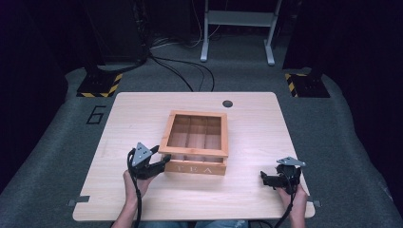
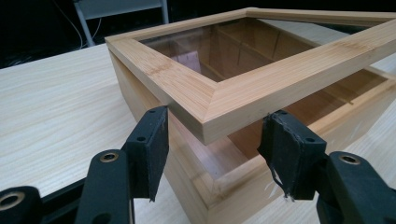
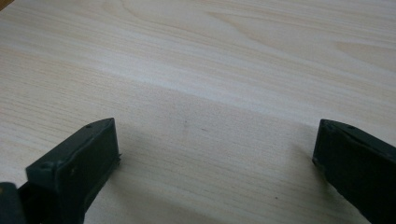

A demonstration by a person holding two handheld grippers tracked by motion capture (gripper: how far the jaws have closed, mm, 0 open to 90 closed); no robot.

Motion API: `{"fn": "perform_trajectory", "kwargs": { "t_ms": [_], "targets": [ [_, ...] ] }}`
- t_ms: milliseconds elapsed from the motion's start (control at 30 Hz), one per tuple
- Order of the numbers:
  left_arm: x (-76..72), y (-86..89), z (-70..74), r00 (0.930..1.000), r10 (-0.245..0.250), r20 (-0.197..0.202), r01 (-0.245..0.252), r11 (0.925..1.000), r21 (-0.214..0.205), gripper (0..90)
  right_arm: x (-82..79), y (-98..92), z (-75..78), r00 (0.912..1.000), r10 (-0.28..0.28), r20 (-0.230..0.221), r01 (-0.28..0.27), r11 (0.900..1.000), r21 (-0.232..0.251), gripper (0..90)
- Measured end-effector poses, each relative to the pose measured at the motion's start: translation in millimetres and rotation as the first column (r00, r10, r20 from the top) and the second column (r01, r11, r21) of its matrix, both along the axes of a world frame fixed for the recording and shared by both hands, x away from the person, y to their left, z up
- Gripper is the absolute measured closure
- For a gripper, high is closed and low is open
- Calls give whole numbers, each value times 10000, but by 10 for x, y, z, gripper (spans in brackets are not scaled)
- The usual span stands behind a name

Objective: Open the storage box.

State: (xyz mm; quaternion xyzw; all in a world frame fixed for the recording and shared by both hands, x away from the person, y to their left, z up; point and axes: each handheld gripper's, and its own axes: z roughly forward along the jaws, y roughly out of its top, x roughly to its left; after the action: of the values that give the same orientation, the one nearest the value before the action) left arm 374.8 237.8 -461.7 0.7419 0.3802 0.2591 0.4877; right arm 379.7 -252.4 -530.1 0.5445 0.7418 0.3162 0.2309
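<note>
A wooden tea box [image 1: 196, 167] marked TEA stands at the middle of the table [image 1: 138, 109]. Its glass-paned lid [image 1: 193, 153] is tilted up at the front, and dividers show through the pane. My left gripper [image 1: 161, 160] is at the lid's front-left corner. In the left gripper view the lid [image 2: 243, 88] hangs above the box body [image 2: 219, 186], and the left gripper [image 2: 217, 116] is open, its jaw tips at the lower edge of that corner on either side. My right gripper [image 1: 264, 179] rests open near the table's front right, over bare wood [image 3: 217, 126].
A dark round hole [image 1: 227, 103] sits near the table's far edge. Beyond the table are grey carpet, cables, two bases with yellow-black tape [image 1: 100, 84] and a white metal frame [image 1: 237, 28]. Bare tabletop lies on both sides of the box.
</note>
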Motion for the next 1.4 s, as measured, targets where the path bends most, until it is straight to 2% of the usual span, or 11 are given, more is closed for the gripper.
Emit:
{"fn": "perform_trajectory", "kwargs": {
  "t_ms": [300, 367, 567, 633, 667, 967, 1033, 1233, 1400],
  "targets": [
    [49, -41, 224, 9992, 220, 319, -230, 9992, 325, 428, 0, 0, 0, 10000, 0, -1, 0, 10000, -2, 0],
    [72, -47, 288, 9983, 297, 501, -311, 9991, 281, 433, 0, 0, 0, 10000, 0, -1, 0, 10000, -2, 0],
    [173, -40, 461, 9969, 363, 704, -379, 9991, 214, 466, 0, 0, 0, 10000, -2, 0, 2, 10000, 0, 0],
    [212, -45, 489, 9967, 377, 720, -394, 9989, 233, 484, 0, 0, 0, 10000, 0, 0, 0, 10000, 0, 0],
    [230, -40, 502, 9964, 354, 768, -384, 9986, 377, 491, 0, 0, 0, 10000, -2, -3, 2, 10000, 0, 0],
    [373, -32, 644, 9928, 488, 1091, -518, 9983, 250, 556, -3, 3, 1, 10000, -38, -29, 38, 10000, 34, 0],
    [402, -29, 669, 9924, 521, 1116, -567, 9976, 386, 581, -2, 3, 1, 10000, -37, -30, 37, 10000, 44, 0],
    [481, -36, 741, 9918, 634, 1107, -662, 9976, 222, 611, -3, -1, 0, 10000, 4, -24, -4, 10000, 25, 0],
    [545, -42, 802, 9920, 639, 1093, -669, 9975, 244, 608, -2, 1, -1, 10000, -11, -16, 11, 10000, 30, 0]
  ]
}}
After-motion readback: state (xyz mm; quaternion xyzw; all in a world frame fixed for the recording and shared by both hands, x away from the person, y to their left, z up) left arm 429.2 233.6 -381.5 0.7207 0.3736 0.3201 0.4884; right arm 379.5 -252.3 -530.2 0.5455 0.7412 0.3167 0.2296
